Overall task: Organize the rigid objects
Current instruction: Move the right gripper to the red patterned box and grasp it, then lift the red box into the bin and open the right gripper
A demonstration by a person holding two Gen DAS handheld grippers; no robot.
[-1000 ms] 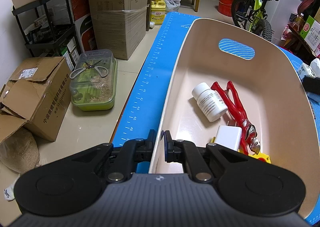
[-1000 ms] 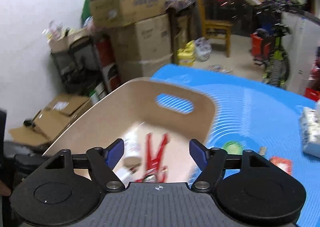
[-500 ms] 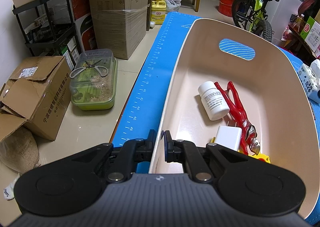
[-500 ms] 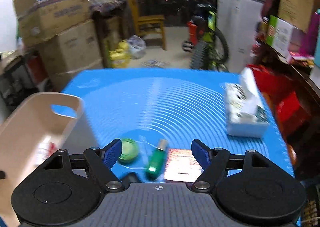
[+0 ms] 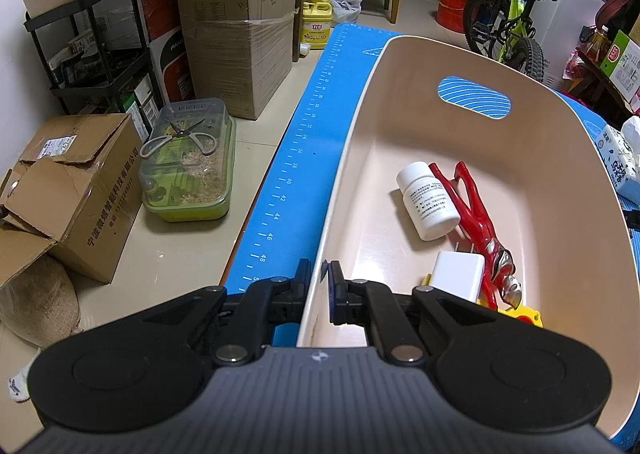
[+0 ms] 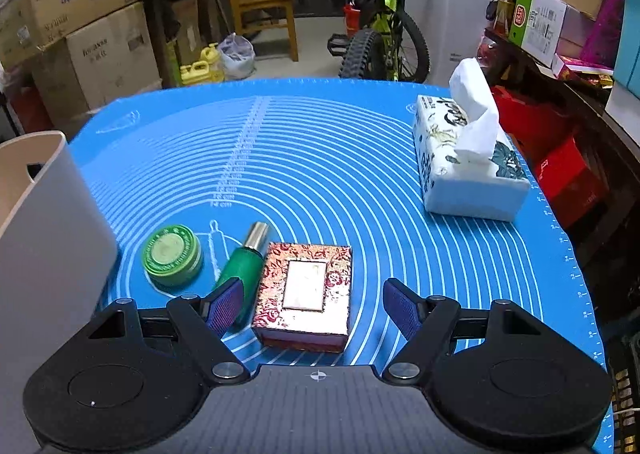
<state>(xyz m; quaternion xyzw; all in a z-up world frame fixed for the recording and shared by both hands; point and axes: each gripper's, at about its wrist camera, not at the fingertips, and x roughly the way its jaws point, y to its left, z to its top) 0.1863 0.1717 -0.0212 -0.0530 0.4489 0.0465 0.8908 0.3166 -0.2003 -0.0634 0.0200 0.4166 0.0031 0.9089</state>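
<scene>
My left gripper is shut on the near rim of the beige bin. Inside the bin lie a white pill bottle, a red figure toy, a white charger block and a yellow piece. My right gripper is open and empty, just above the blue mat. A red patterned box lies between its fingers. A green bottle and a green round tin lie to the left of the box. The bin's wall shows at the left.
A tissue box stands at the mat's right side. Cardboard boxes, a shelf rack and a green-based clear container stand on the floor left of the table. A bicycle and a wooden chair stand behind.
My right gripper has swung right from above the bin to the mat and come down over the red patterned box. The pill bottle shifted slightly in the bin. My left gripper stays put.
</scene>
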